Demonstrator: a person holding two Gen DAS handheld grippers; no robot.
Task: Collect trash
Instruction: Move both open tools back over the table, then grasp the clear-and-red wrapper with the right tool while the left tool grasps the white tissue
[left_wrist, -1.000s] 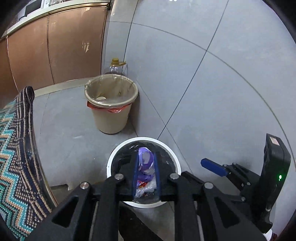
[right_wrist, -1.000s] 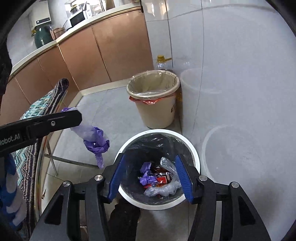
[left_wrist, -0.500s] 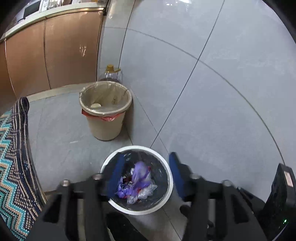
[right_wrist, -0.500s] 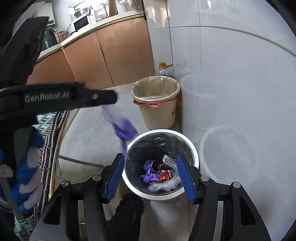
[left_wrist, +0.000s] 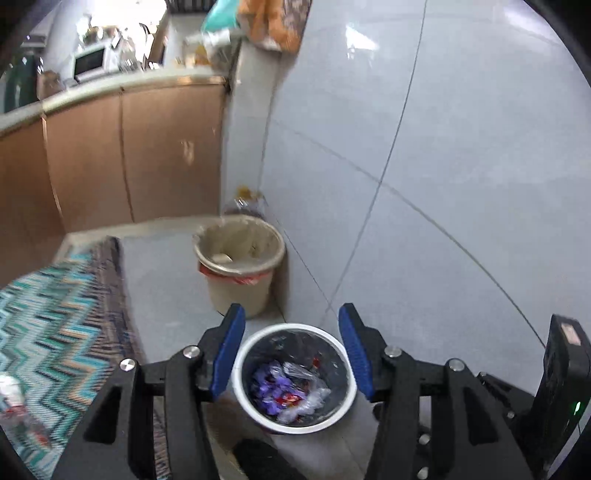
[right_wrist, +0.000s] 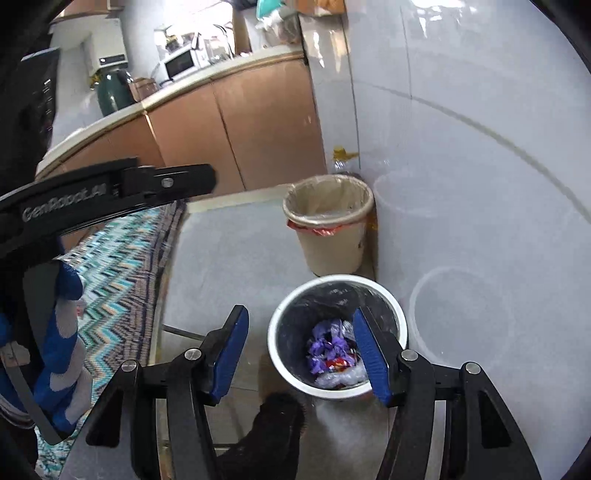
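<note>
Tiled corner, white bin (left_wrist: 243, 363) against wall, bare floor (left_wrist: 166, 280) left

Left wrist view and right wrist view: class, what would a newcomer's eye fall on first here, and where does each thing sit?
First, the white bin on the floor by the tiled wall, black-lined, holding purple wrappers and clear plastic. Behind it stands a beige bin with a red-edged liner. The left gripper and right gripper frame the view with blue pads apart, holding nothing.

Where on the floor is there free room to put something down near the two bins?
Bare floor lies between the zigzag cloth and the beige bin. Crowded: the wall corner, where the beige bin and the white bin stand close.
</note>
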